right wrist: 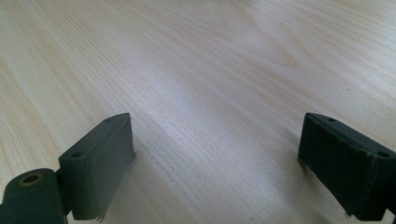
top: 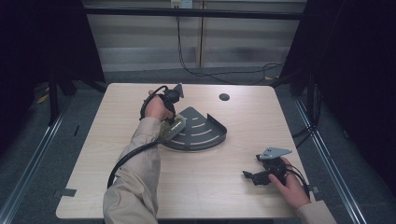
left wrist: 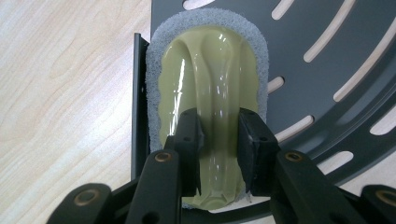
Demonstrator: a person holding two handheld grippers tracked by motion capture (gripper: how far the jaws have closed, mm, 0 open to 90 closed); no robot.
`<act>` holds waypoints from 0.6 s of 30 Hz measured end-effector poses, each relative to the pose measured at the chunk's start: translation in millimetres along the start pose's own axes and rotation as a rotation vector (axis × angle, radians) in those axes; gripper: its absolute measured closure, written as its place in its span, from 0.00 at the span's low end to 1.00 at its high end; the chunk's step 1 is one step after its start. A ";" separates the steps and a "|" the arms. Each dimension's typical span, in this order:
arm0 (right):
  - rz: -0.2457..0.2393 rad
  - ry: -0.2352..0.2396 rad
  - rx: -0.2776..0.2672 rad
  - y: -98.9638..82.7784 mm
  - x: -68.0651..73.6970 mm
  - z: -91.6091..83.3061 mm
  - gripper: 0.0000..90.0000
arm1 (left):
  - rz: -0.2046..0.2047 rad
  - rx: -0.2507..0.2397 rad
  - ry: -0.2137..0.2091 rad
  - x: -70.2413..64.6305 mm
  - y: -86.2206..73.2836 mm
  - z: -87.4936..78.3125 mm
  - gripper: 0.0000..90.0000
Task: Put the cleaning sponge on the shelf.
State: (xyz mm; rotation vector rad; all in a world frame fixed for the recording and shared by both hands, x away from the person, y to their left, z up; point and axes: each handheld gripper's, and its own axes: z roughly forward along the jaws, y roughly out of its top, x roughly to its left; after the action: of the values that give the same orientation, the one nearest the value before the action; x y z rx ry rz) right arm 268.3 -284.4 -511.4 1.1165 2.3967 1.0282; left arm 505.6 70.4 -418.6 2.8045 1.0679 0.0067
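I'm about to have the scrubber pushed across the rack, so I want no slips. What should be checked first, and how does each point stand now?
1. Left gripper shut on the scrubber's handle ridge: ok.
2. Scrubber pad lies on the slotted rack: ok, though its side overhangs the rack's straight wall.
3. Right gripper open, holding nothing: ok.
4. Right gripper steadies the rack: not ok; it rests apart on the table.
5. Left cable free of the rack: ok.
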 end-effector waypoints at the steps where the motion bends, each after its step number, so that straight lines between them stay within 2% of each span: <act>1: 0.000 0.001 0.000 0.0 0.0 0.0 0.11 | -0.003 -0.002 0.001 -0.1 0.1 0.5 0.79; 5: 0.000 0.000 0.000 0.0 0.0 0.0 0.11 | 0.001 -0.003 0.004 -0.3 0.4 1.3 0.79; 10: 0.001 0.002 0.000 0.0 0.1 0.1 0.11 | -0.019 -0.016 0.008 1.0 -1.0 3.8 0.78; 18: -0.002 0.003 -0.002 0.0 -0.1 0.2 0.11 | -0.026 -0.024 0.008 2.1 -2.0 4.1 0.78</act>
State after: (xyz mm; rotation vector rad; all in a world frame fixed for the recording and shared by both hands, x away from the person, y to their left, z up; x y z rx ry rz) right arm 268.5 -284.3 -511.5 1.1132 2.3980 1.0317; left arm 506.0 72.8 -423.0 2.7720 1.0982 0.0279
